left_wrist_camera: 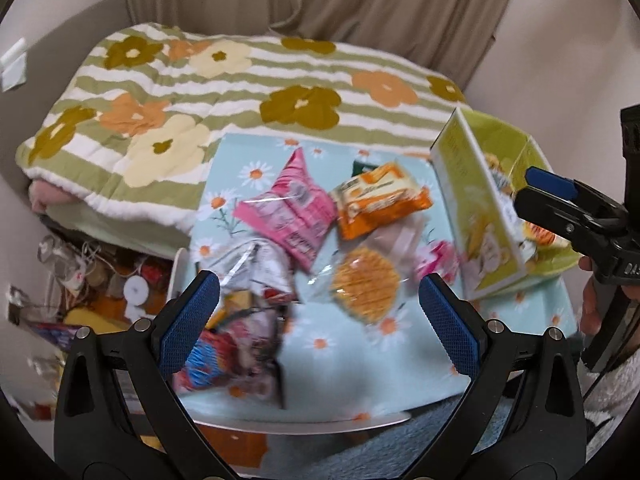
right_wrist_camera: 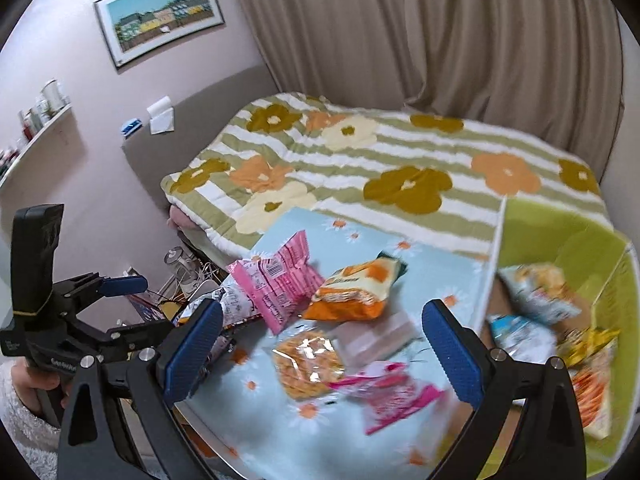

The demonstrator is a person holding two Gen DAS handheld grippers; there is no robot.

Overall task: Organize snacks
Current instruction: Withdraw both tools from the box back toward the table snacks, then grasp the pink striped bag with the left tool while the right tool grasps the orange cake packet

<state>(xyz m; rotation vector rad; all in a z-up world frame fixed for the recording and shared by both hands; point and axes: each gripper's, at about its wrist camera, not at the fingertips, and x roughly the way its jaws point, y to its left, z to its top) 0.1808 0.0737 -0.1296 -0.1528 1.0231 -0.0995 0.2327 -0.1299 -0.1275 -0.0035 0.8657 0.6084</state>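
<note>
On the daisy-print table [left_wrist_camera: 352, 364]: pink packet [left_wrist_camera: 288, 212], orange packet [left_wrist_camera: 380, 200], round waffle snack [left_wrist_camera: 366, 282] — loose, clustered together. Green box [right_wrist_camera: 560, 236] at right holds several packets. Left gripper [left_wrist_camera: 320, 320] and right gripper [right_wrist_camera: 324, 348] — both spread wide, empty, above the snacks.

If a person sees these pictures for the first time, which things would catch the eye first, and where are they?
Probably the bright snack packets on the daisy tablecloth: a pink packet beside an orange packet, with a round waffle snack in front of them. On the right stands a lime-green box that already holds several packets.
</note>
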